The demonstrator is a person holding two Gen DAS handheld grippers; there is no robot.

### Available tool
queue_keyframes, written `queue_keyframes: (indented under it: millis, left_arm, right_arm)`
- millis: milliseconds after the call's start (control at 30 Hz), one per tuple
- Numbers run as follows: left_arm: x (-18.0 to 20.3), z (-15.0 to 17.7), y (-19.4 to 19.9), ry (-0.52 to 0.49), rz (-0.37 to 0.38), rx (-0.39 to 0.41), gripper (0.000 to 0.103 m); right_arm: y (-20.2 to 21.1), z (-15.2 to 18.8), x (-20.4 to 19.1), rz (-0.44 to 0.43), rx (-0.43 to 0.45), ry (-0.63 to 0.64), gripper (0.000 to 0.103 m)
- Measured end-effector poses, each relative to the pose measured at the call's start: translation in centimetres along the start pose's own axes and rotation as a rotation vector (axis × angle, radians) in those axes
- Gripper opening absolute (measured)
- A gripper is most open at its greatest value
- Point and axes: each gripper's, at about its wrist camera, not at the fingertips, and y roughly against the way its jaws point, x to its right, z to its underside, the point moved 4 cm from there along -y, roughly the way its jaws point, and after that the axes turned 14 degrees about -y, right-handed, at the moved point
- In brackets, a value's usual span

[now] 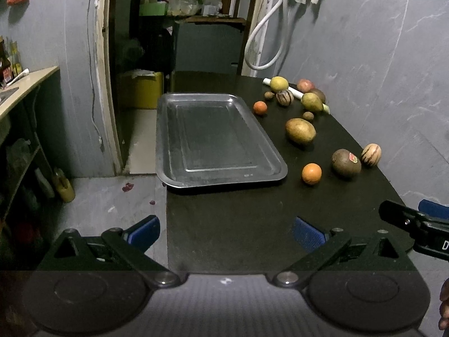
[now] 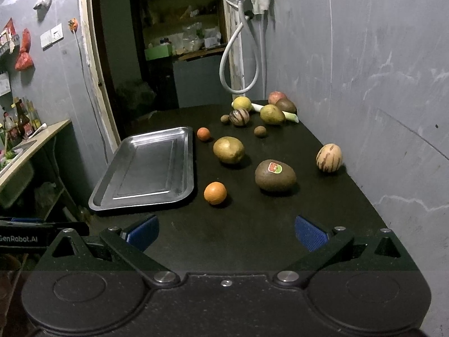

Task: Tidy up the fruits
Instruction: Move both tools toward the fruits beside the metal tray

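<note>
An empty metal tray (image 1: 219, 179) (image 2: 103, 196) lies on the black table's left side. Several fruits sit to its right: a near orange (image 1: 311, 173) (image 2: 215, 193), a brown fruit with a sticker (image 1: 346, 163) (image 2: 275, 175), a striped melon (image 1: 371, 155) (image 2: 329, 157), a yellow-brown fruit (image 1: 300, 130) (image 2: 228, 149), a small far orange (image 1: 260, 107) (image 2: 203, 134), and a far cluster with a pear (image 1: 311, 102) (image 2: 272, 114). My left gripper (image 1: 226, 234) is open above the table's near edge. My right gripper (image 2: 226, 231) is open too, short of the near orange.
A grey wall runs along the table's right side, with a white hose (image 1: 266, 42) hanging at the far end. A doorway with shelves lies beyond the table. A counter with bottles (image 2: 22, 123) stands at left. The floor drops off left of the tray.
</note>
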Motion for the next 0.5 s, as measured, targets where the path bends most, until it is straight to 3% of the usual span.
queue_keyframes:
  millis: [500]
  left_arm:
    - [0.3, -0.5, -3.5, -0.013, 0.034, -0.081, 0.102]
  right_arm:
    - [-2.7, -0.2, 1.6, 0.085, -0.05, 0.014, 0.103]
